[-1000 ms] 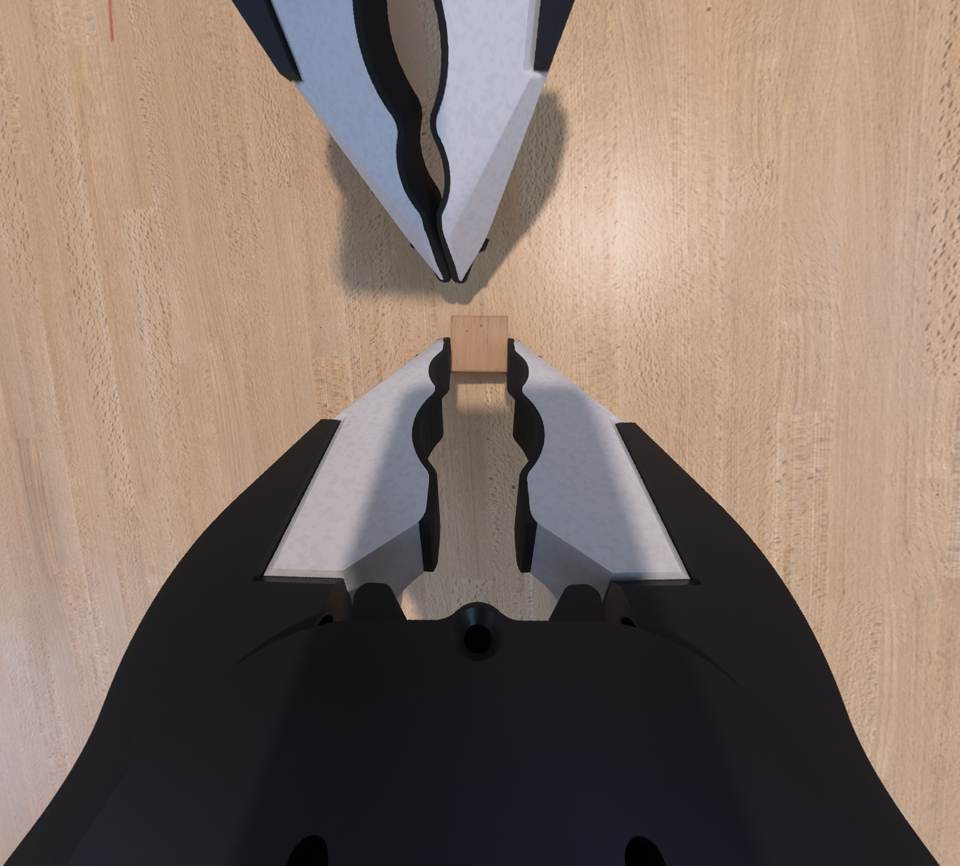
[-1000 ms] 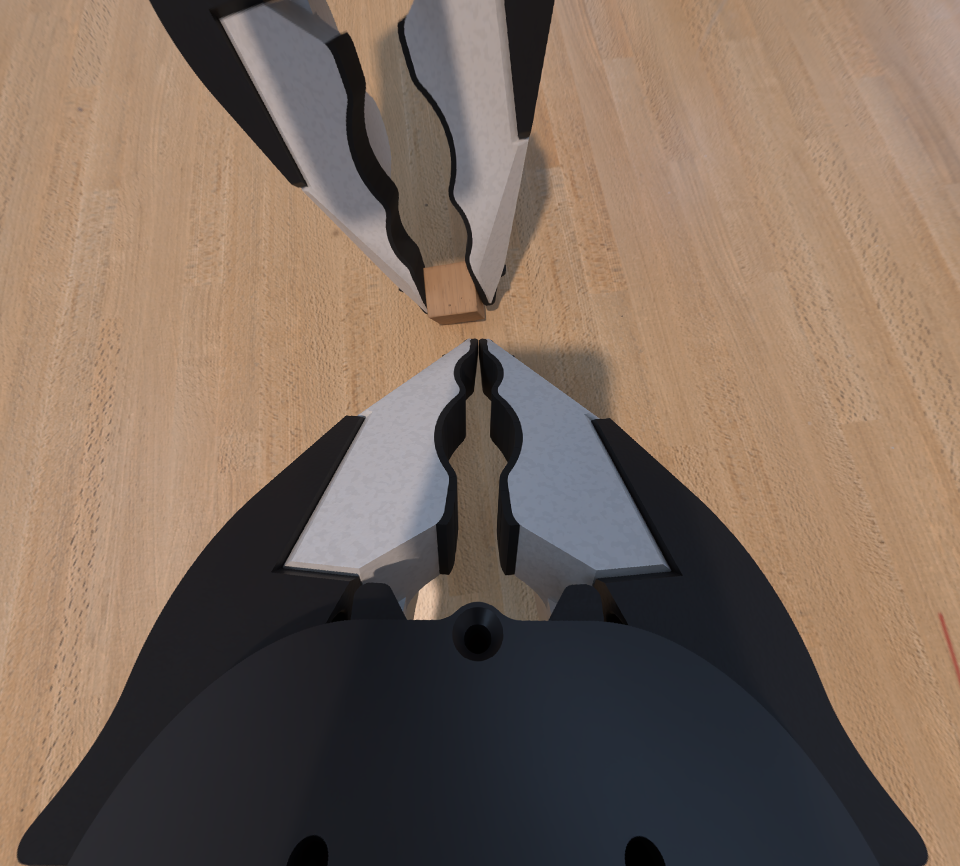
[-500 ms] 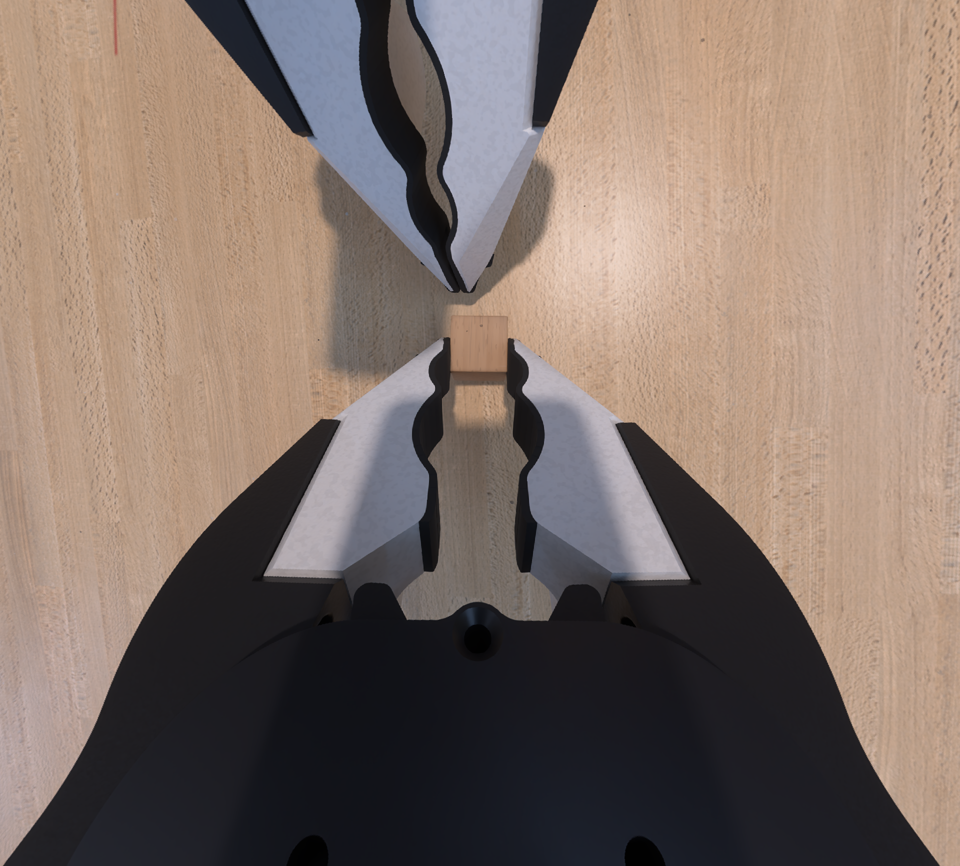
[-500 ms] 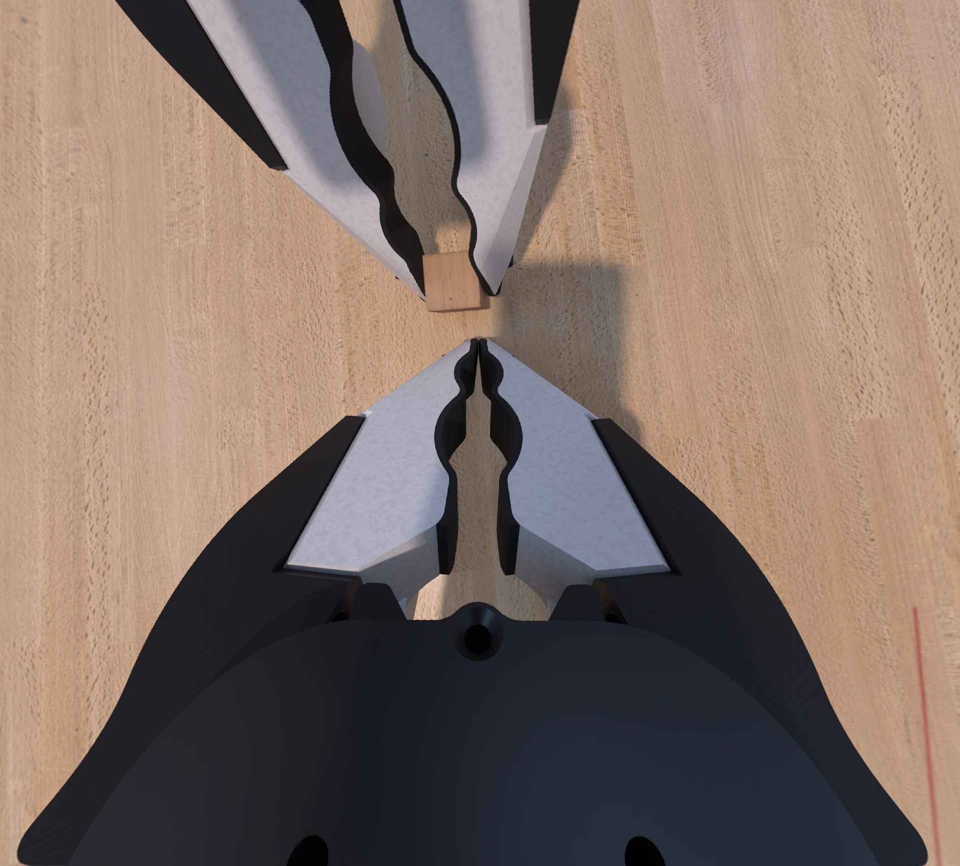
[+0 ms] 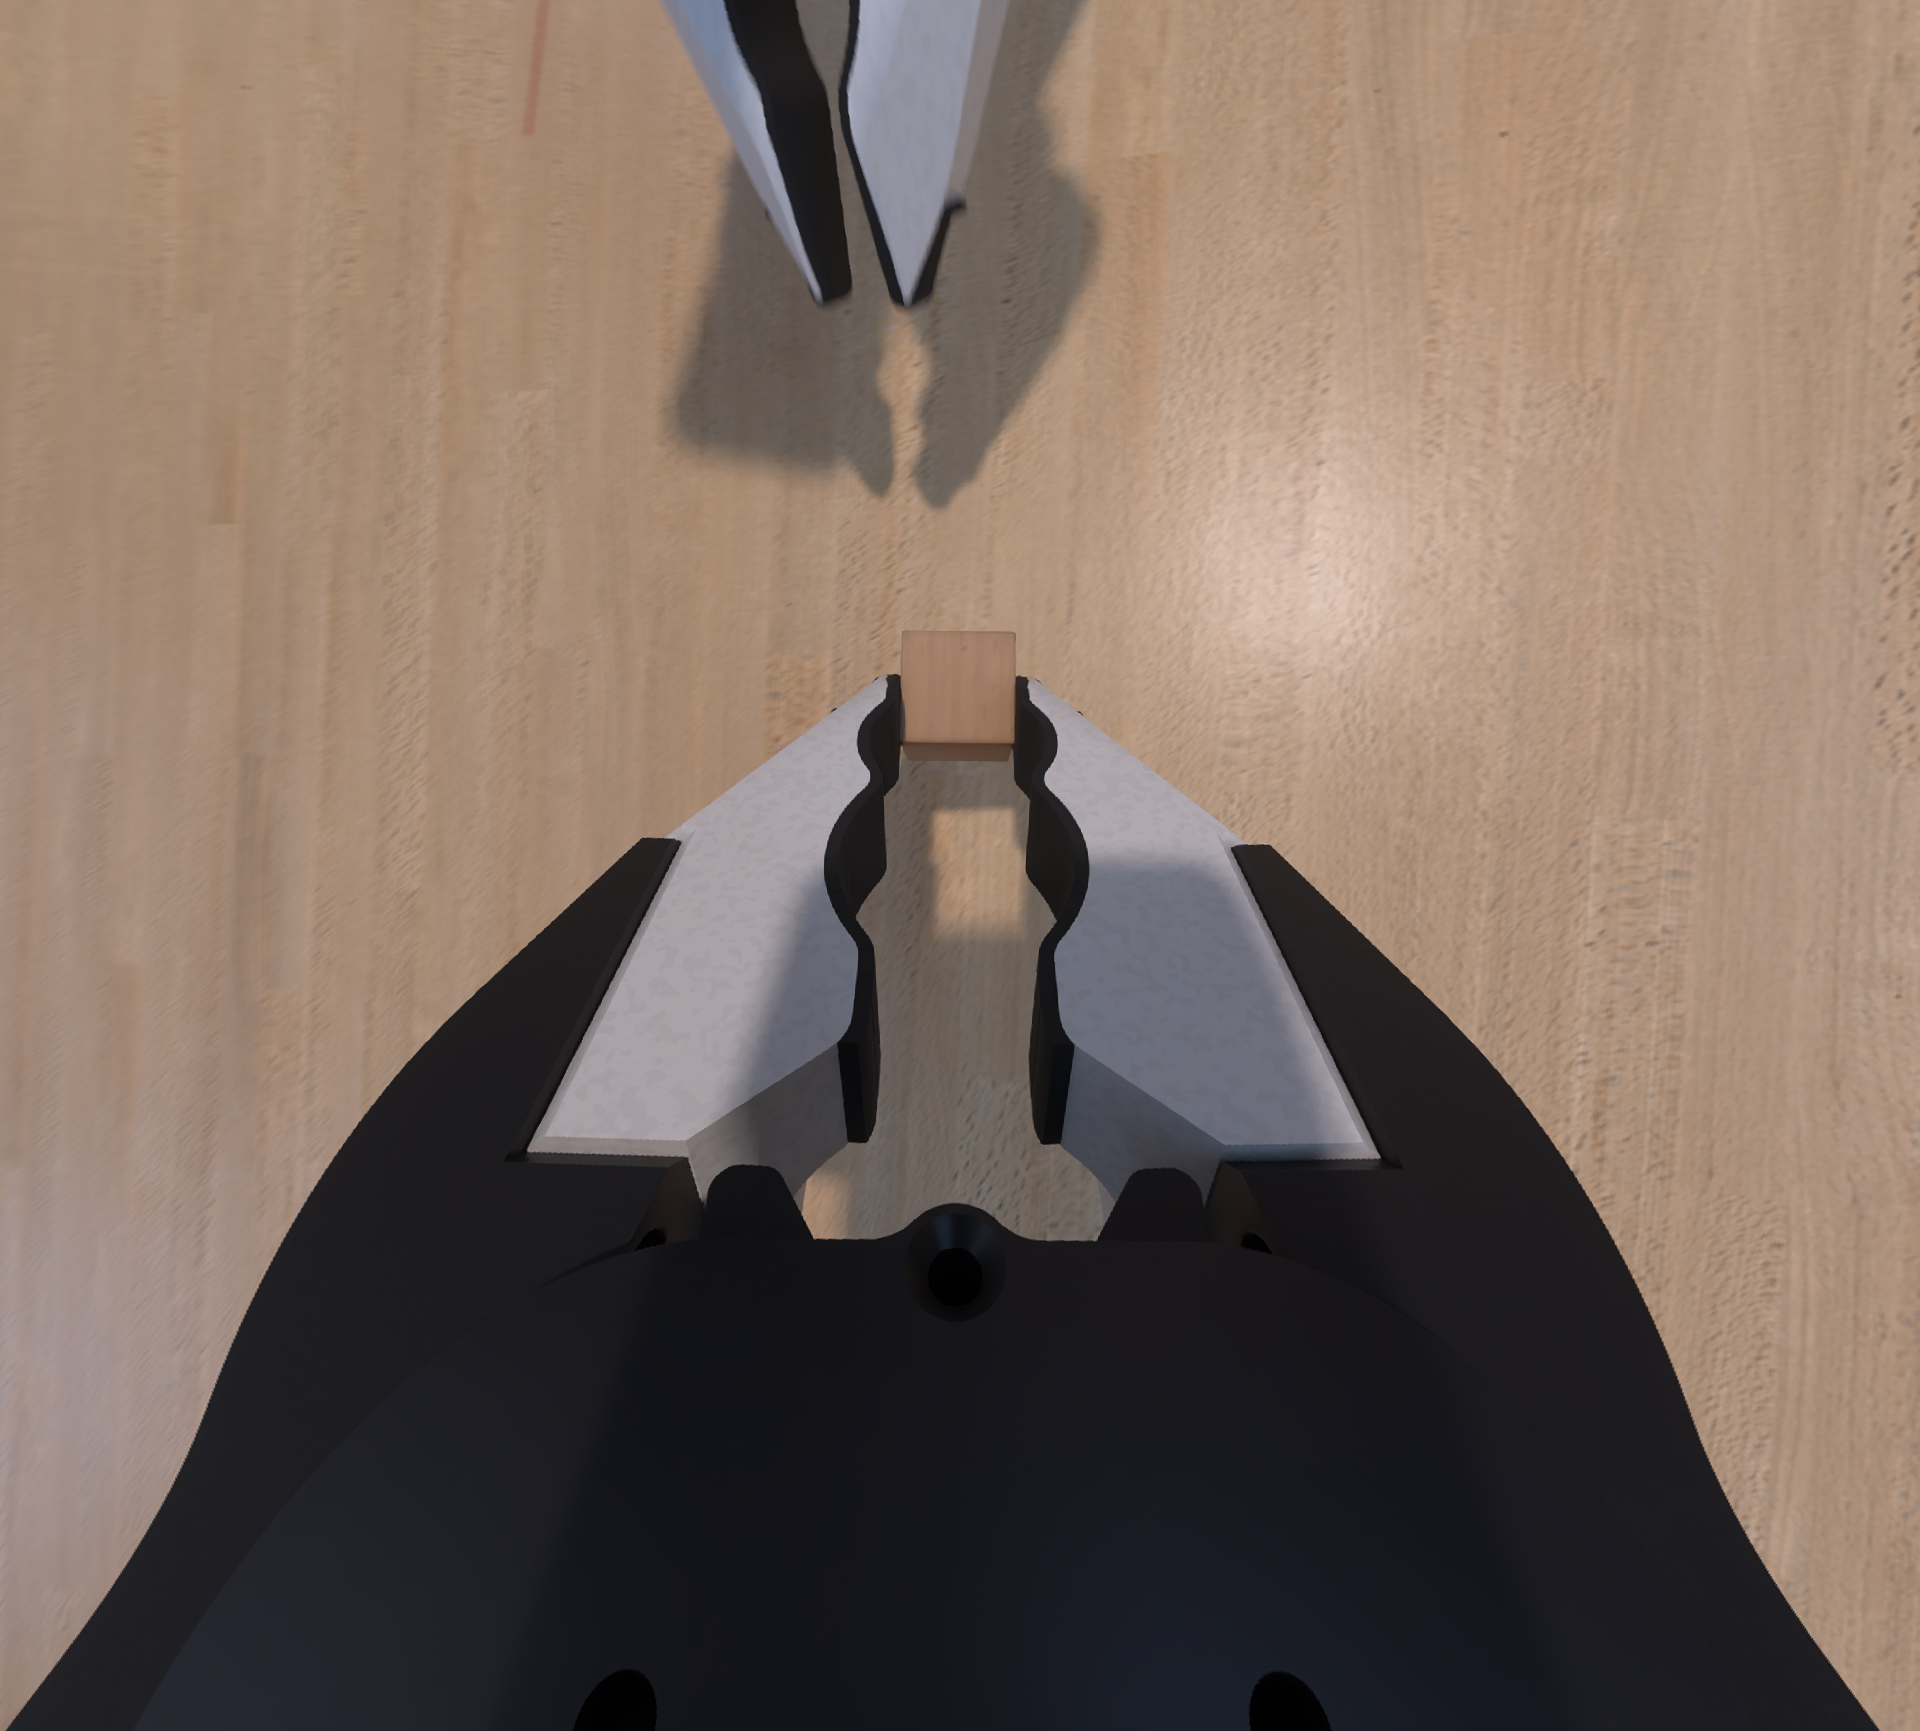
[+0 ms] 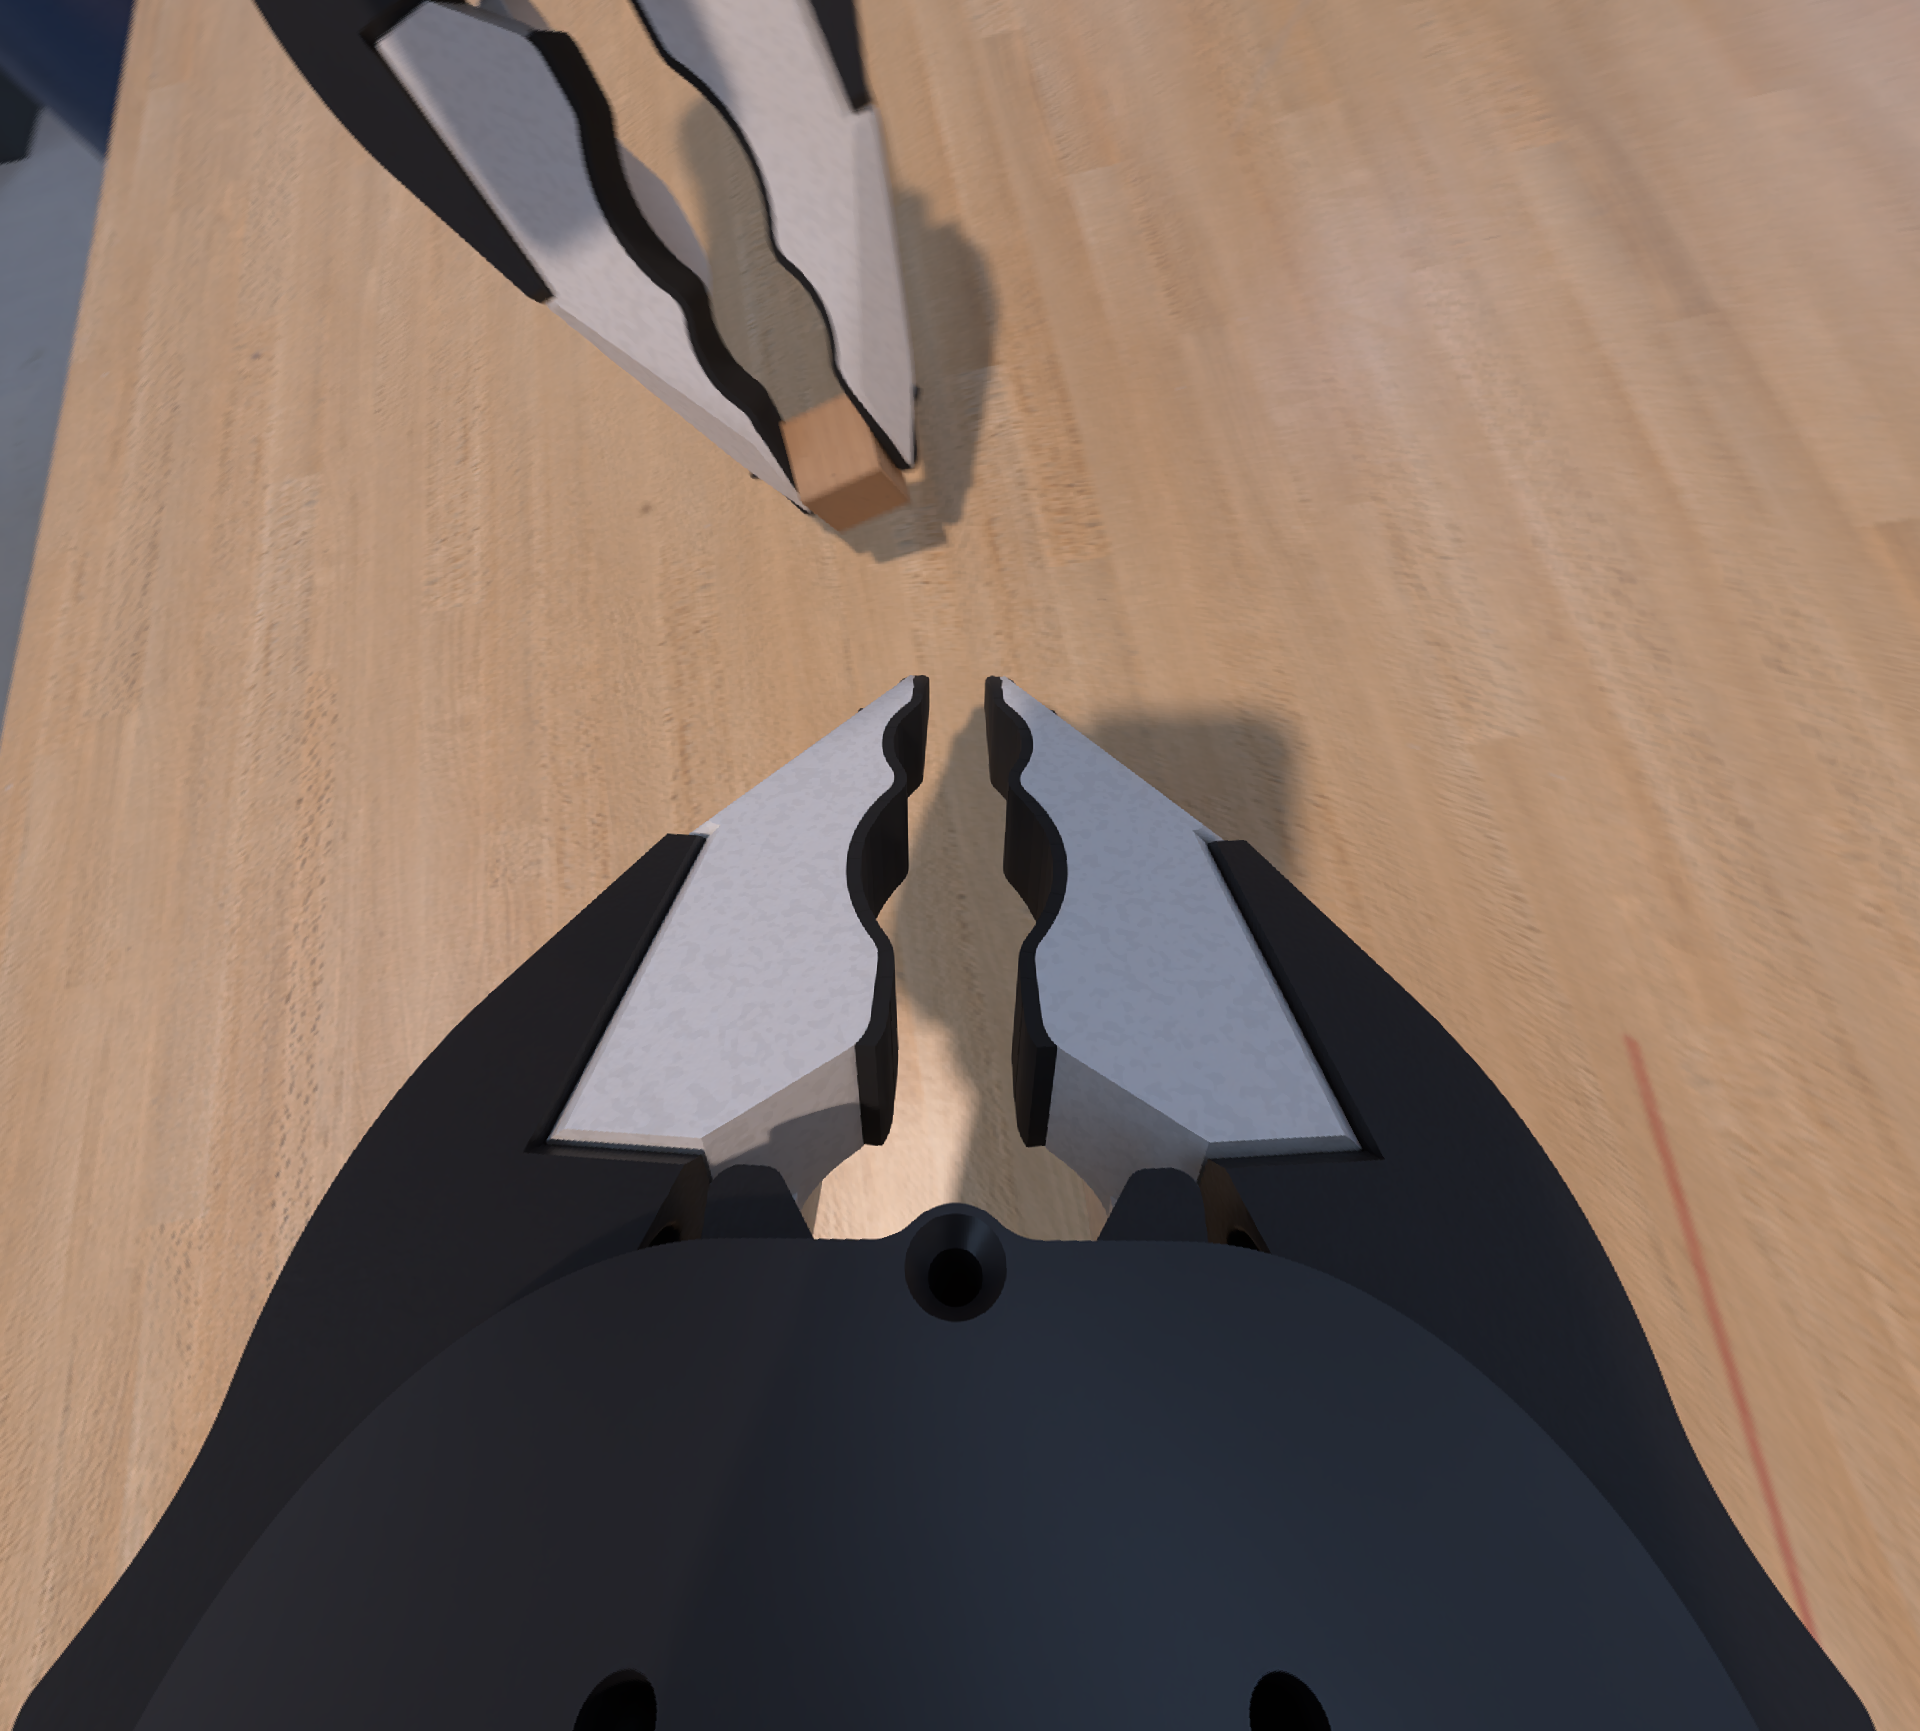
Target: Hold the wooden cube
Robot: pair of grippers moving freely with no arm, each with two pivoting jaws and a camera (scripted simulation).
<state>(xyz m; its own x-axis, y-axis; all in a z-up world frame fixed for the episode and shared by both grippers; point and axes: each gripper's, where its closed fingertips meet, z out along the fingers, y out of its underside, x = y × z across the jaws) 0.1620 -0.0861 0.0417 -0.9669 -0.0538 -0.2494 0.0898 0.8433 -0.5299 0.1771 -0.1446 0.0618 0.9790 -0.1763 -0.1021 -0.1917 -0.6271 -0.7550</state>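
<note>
Your left hand-held gripper (image 5: 958, 713) is clamped on the cube (image 5: 957, 692), pinched right at its fingertips and lifted clear of the counter (image 5: 1455, 434), with its shadow on the wood below. Your right hand-held gripper (image 6: 956, 707) faces it, well apart from the cube (image 6: 844, 471), with only a narrow gap between its tips and nothing in them.

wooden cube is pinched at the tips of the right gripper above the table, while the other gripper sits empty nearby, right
Not quite: the left gripper pinches the wooden cube, as the left wrist view shows. The right gripper is the empty one nearby, above the table.
</note>
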